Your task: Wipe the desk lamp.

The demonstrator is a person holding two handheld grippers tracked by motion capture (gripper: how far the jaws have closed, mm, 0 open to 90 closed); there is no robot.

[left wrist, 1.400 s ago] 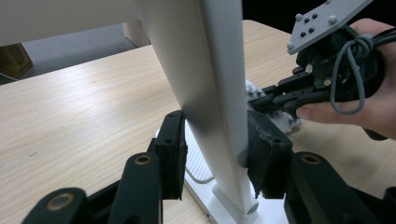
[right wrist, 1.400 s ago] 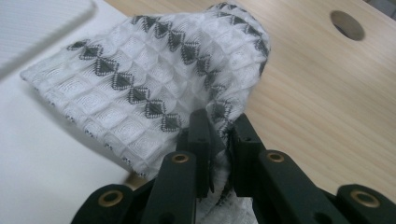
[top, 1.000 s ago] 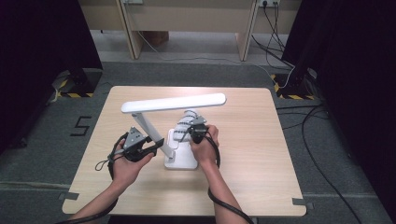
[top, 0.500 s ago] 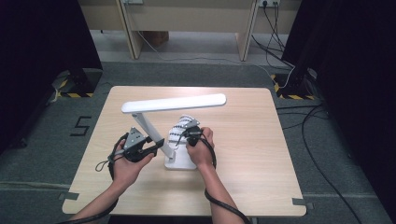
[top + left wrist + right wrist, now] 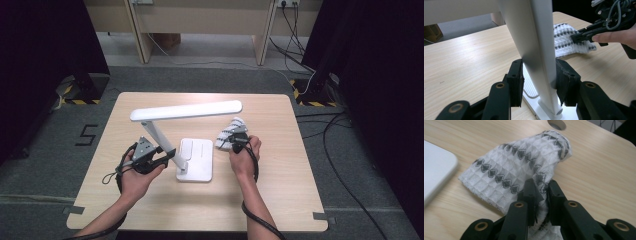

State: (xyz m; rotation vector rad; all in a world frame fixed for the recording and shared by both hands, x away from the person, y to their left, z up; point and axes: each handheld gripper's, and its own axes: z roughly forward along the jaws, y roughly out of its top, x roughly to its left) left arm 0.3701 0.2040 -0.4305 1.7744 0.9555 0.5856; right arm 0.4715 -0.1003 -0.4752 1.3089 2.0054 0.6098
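White plastic desk lamp (image 5: 187, 134) at centre of the high view: flat rectangular base on the pale wooden table (image 5: 280, 200), slanted stem rising to upper left, long bar head level across the frame's middle. Left gripper (image 5: 167, 156), lower left of centre, clamped on the lamp's stem just above the base; in the left gripper view both black pads press the stem's sides. White waffle-weave cloth with grey zigzag bands (image 5: 227, 135) lies bunched on the table right of the base, apart from it. Right gripper (image 5: 236, 138) pinches a fold of the cloth's near edge; its jaws have just been opening slightly, cloth between them.
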